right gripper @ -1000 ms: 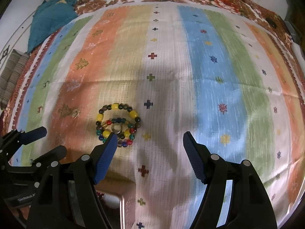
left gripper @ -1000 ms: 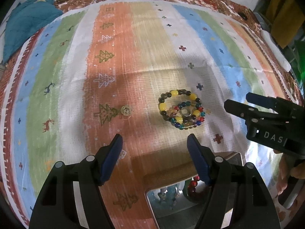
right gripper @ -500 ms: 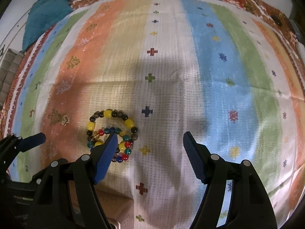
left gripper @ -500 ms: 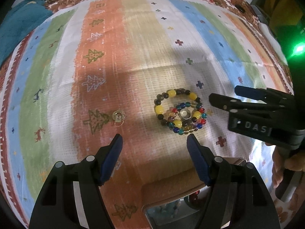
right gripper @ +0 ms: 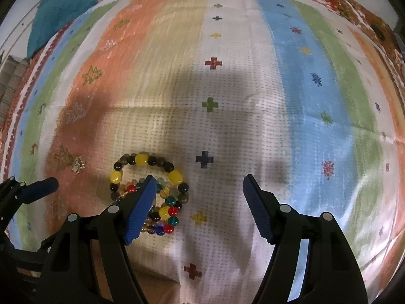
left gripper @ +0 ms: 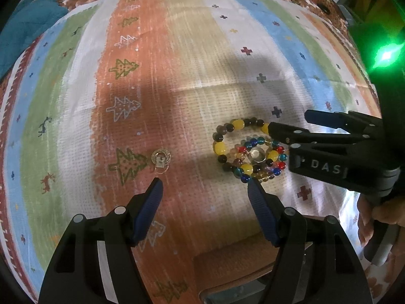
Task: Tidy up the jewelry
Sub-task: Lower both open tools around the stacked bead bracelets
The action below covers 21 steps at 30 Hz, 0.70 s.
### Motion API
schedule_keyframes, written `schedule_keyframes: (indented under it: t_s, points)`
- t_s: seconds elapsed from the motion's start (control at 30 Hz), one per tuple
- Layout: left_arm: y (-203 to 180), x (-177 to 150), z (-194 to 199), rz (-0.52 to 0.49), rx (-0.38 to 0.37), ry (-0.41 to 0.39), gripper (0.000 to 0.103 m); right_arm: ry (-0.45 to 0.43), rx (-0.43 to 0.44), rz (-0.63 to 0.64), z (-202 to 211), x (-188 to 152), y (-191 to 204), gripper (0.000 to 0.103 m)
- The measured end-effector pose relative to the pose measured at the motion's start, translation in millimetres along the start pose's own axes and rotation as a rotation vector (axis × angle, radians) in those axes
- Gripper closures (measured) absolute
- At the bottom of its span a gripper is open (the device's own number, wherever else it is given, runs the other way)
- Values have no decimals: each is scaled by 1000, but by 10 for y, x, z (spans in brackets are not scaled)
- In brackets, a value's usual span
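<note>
A pile of beaded bracelets (left gripper: 249, 149) lies on the striped cloth: one with yellow and dark beads around smaller multicoloured ones, and a small silver ring (left gripper: 257, 155) in the middle. A small clear earring (left gripper: 161, 159) lies to the left by a tree motif. My left gripper (left gripper: 205, 190) is open and empty, just short of the pile and the earring. My right gripper (right gripper: 197, 190) is open; its left finger (right gripper: 141, 202) hangs over the bracelets (right gripper: 149, 179), and it reaches in from the right in the left wrist view (left gripper: 288, 124).
A wooden jewelry box (left gripper: 227, 268) with a mirrored part sits at the near edge under my left gripper. A teal cloth (right gripper: 60, 7) lies at the far left corner. A green light (left gripper: 384, 55) glows at the right.
Both grippers have moved forward toward the bracelets. My right gripper has shifted left, so its left finger now covers part of the pile. Both stay open.
</note>
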State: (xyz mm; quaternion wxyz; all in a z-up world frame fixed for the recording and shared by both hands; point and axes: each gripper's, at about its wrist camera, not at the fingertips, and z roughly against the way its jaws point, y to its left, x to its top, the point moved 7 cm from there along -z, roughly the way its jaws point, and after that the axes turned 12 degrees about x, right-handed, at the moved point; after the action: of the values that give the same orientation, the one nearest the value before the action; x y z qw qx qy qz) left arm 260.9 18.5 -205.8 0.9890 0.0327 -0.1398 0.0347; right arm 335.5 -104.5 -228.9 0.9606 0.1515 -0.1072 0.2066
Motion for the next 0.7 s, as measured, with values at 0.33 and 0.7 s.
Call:
schedule_keyframes:
  t_s: [0.33,0.7]
  points:
    - [-59,42,-71,-20,-15,10,35,9,-4,5,-143,70,-67,35]
    - [-118,97,-234,-17,-25,36,36,-11,88,13,-176,151,-82,64]
